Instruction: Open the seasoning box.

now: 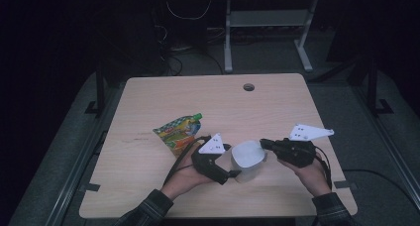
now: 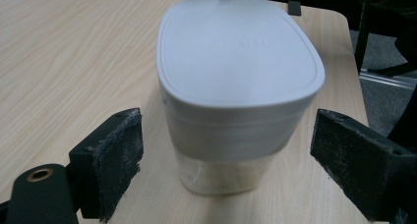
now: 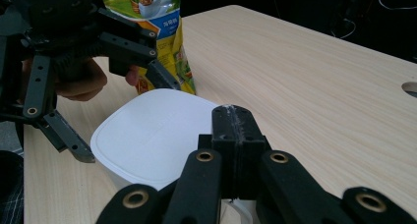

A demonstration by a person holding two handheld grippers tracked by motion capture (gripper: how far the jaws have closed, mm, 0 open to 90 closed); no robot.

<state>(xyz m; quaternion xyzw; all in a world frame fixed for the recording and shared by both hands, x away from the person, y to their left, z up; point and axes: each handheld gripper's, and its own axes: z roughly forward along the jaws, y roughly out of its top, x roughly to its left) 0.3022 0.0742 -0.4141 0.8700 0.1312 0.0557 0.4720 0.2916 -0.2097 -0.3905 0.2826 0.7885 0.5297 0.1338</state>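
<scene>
1. Tub point(image 1: 247, 160), white-lidded and upright, is seen at the near middle of the bench point(image 1: 277, 107), with a pouch point(image 1: 179, 131) lying well apart to its left.
2. Left gripper point(image 1: 229, 175) is held with jaws wide open on either side of the tub, the pads point(image 2: 118, 160) not yet touching its walls.
3. Right gripper point(image 1: 263, 144) is kept with jaws closed and empty, tips resting at the lid's rim.
4. Step in hand is judged to be the approach for a grasp of the tub body.
5. Next, the left jaws would need to be closed squarely on the walls below the lid, so that the tub is steadied.
</scene>
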